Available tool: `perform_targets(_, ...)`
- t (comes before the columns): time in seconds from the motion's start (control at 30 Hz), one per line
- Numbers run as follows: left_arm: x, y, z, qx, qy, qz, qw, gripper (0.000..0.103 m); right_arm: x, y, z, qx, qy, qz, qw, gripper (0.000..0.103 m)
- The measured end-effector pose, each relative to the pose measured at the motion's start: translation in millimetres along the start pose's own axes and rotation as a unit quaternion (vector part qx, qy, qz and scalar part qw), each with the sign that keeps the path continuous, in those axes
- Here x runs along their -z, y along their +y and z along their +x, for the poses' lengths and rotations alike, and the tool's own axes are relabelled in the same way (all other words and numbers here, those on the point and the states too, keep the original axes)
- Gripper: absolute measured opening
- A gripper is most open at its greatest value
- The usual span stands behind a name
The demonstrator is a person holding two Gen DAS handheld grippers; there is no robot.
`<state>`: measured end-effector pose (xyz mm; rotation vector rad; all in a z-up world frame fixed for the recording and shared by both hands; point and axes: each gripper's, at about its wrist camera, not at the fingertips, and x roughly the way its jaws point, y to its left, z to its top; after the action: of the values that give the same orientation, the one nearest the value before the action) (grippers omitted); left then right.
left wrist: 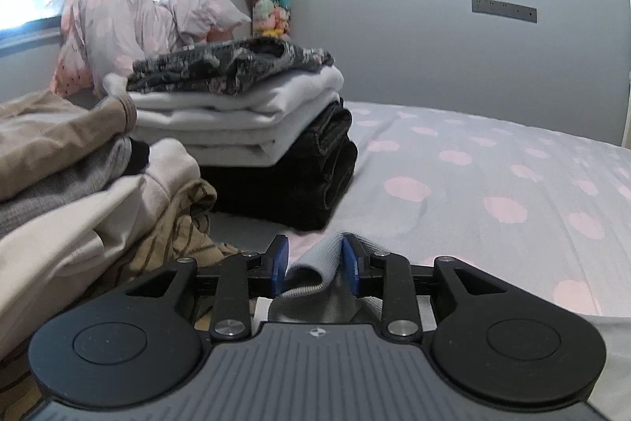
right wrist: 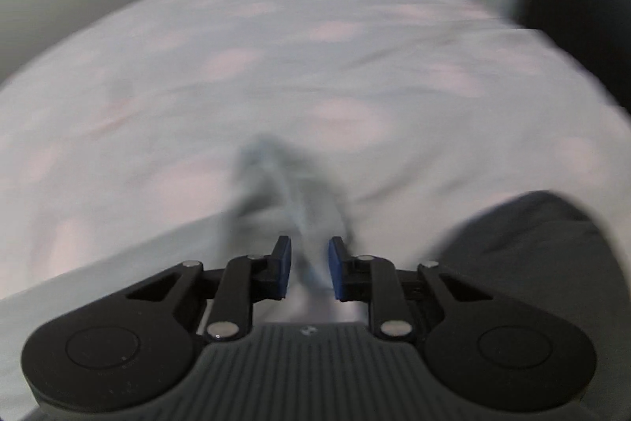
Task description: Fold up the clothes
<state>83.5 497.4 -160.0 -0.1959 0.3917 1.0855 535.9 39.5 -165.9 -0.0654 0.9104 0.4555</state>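
Grey ribbed cloth (left wrist: 311, 269) sits between the parted pads of the left gripper (left wrist: 315, 265); the right gripper (right wrist: 310, 267), blurred, has its pads apart around grey fabric (right wrist: 284, 184) over the spotted bed (left wrist: 473, 164).

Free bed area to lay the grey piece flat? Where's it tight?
Free: dotted bedsheet right of the folded stack, running to the wall; the right wrist view, blurred, shows open sheet ahead too. Crowded: left side, where the unfolded pile butts against the stack.

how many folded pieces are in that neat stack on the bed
3 that I can tell: patterned gray top, white middle, black bottom. More thin layers may be hidden within the folds.
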Motion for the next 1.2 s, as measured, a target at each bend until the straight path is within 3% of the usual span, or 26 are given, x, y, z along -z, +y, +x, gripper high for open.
perform_targets(0.1,-1,0,-5,-0.002,-0.017,0.001,0.9999,0.036,18,40,-17,-0.037,-0.014,-0.064,0.997,0.026)
perform_targets(0.17,-2,4,-5,-0.005,-0.020,-0.005,0.9998,0.036,26,51,-27,-0.041,-0.025,-0.081,0.996,0.034)
perform_targets(0.23,-4,10,-3,-0.008,-0.014,-0.020,0.9997,0.040,25,48,-35,-0.009,-0.054,-0.080,0.995,0.058)
perform_targets(0.33,-4,17,-1,-0.013,-0.004,-0.038,0.9992,0.046,10,12,-32,0.041,-0.079,-0.016,0.996,0.067)
perform_targets(0.47,-1,15,0,-0.014,-0.001,-0.032,0.9994,0.046,-10,-39,-18,0.089,-0.084,0.079,0.989,0.068)
perform_targets(0.7,8,-1,5,-0.010,0.004,0.006,0.9999,0.046,-6,-62,24,0.070,-0.059,0.123,0.988,0.069)
perform_targets(0.8,12,-5,8,-0.011,0.007,0.016,0.9998,0.046,0,-64,40,0.068,-0.044,0.133,0.988,0.063)
perform_targets(0.87,14,-7,10,-0.011,0.010,0.019,0.9997,0.046,4,-51,39,0.075,-0.051,0.103,0.991,0.045)
perform_targets(0.93,15,-6,10,-0.012,0.012,0.021,0.9996,0.046,5,-38,34,0.081,-0.054,0.067,0.993,0.014)
perform_targets(0.97,15,-6,10,-0.012,0.012,0.021,0.9996,0.046,5,-31,32,0.084,-0.056,0.049,0.994,0.010)
perform_targets(1.2,9,5,6,-0.014,0.012,-0.006,0.9998,0.046,-31,-36,-10,0.166,-0.095,0.009,0.981,0.010)
